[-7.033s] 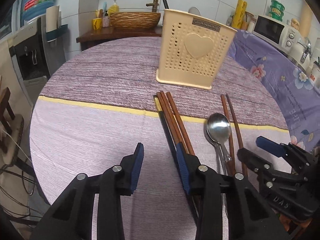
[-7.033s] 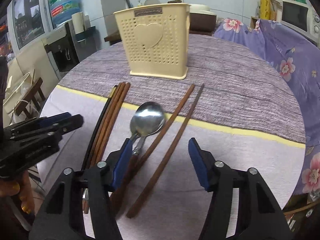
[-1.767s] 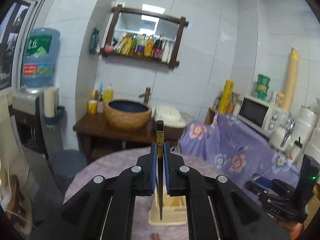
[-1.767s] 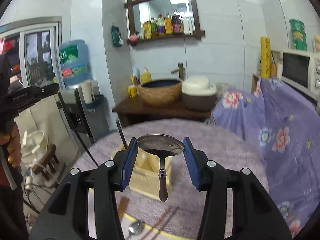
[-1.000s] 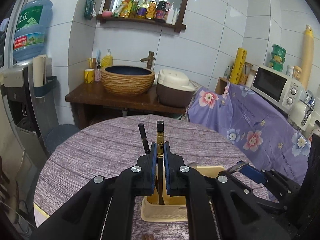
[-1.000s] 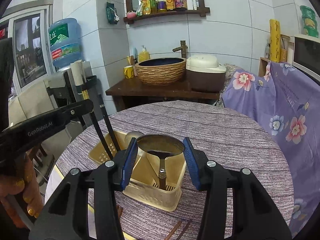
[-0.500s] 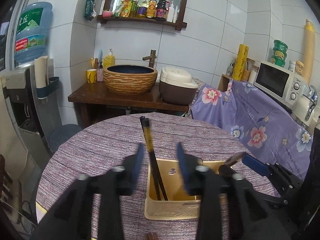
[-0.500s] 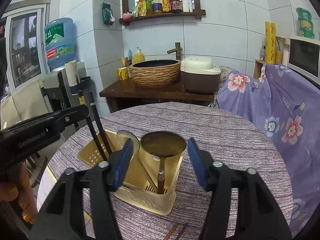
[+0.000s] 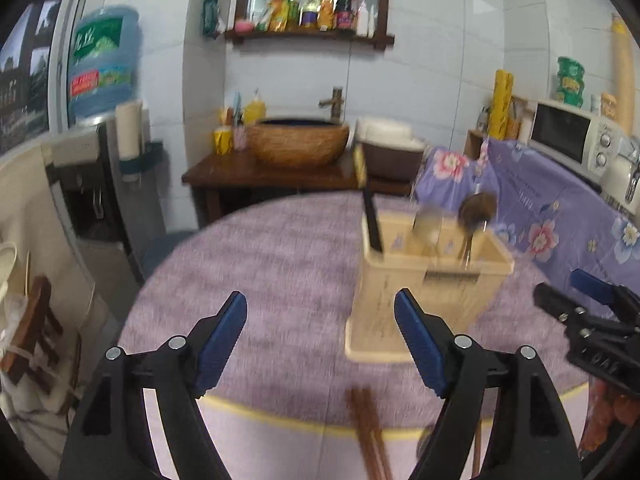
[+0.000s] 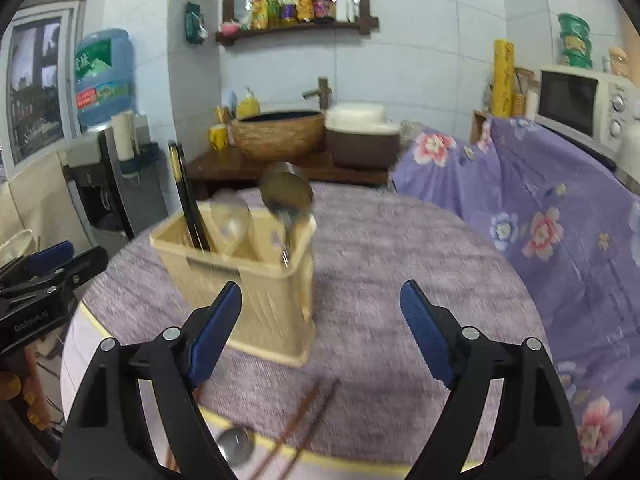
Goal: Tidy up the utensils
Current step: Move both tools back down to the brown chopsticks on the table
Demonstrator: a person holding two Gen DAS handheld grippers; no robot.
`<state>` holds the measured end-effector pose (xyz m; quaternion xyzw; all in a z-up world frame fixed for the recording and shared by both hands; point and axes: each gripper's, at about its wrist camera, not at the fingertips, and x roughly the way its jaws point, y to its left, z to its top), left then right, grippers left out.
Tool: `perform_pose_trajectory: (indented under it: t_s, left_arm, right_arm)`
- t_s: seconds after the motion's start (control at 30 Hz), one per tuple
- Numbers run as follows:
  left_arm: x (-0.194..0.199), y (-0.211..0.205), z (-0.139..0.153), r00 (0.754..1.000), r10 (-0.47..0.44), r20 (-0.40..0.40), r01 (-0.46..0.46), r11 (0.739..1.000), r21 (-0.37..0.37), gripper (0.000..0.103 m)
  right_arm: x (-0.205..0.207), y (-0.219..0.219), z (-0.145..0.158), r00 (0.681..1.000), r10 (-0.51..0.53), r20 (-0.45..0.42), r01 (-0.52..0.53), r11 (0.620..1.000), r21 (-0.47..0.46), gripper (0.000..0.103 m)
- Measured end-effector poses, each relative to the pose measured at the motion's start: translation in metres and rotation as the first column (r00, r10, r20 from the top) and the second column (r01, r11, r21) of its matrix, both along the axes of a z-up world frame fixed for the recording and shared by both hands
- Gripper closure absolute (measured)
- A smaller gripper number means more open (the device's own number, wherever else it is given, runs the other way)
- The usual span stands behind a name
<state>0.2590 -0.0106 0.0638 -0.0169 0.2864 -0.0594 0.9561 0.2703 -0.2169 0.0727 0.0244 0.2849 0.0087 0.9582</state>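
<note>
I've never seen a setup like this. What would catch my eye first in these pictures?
Probably the cream utensil holder in the middle of the round table, with a black chopstick and a metal spoon standing up out of it. Next, the black grippers with blue pads, left gripper and right gripper, both wide open and holding nothing. More brown chopsticks lie on the table's near edge.
</note>
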Motion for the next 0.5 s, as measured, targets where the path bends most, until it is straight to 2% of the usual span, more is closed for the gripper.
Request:
perform_pose_trajectory:
  t_s: [0.03, 0.13, 0.27, 0.37, 0.5]
  left_arm:
    - [-0.005, 0.003, -0.012, 0.999, -0.007, -0.038, 0.006, 1.000, -0.007, 0.029]
    - [-0.018, 0.002, -0.041, 0.993, 0.000, -0.116, 0.000, 1.000, 0.007, 0.042]
    - [-0.037, -0.003, -0.077, 0.975, -0.043, -0.220, 0.042, 0.999, -0.006, 0.056]
    - [-0.048, -0.006, -0.096, 0.962, -0.059, -0.265, 0.059, 0.998, -0.008, 0.060]
    - [-0.058, -0.011, -0.108, 0.950, -0.079, -0.301, 0.073, 0.997, -0.031, 0.063]
  right_arm:
    - [-0.008, 0.000, -0.010, 0.999, -0.010, -0.031, 0.009, 1.000, -0.007, 0.022]
    - [-0.026, 0.004, -0.040, 0.993, -0.037, -0.116, 0.034, 0.999, -0.020, 0.022]
    - [-0.044, 0.010, -0.076, 0.974, -0.069, -0.218, 0.063, 0.997, -0.036, 0.022]
    - [-0.054, 0.017, -0.096, 0.955, -0.066, -0.290, 0.060, 0.998, -0.031, 0.022]
    - [-0.065, 0.026, -0.108, 0.945, -0.077, -0.317, 0.067, 0.997, -0.043, 0.022]
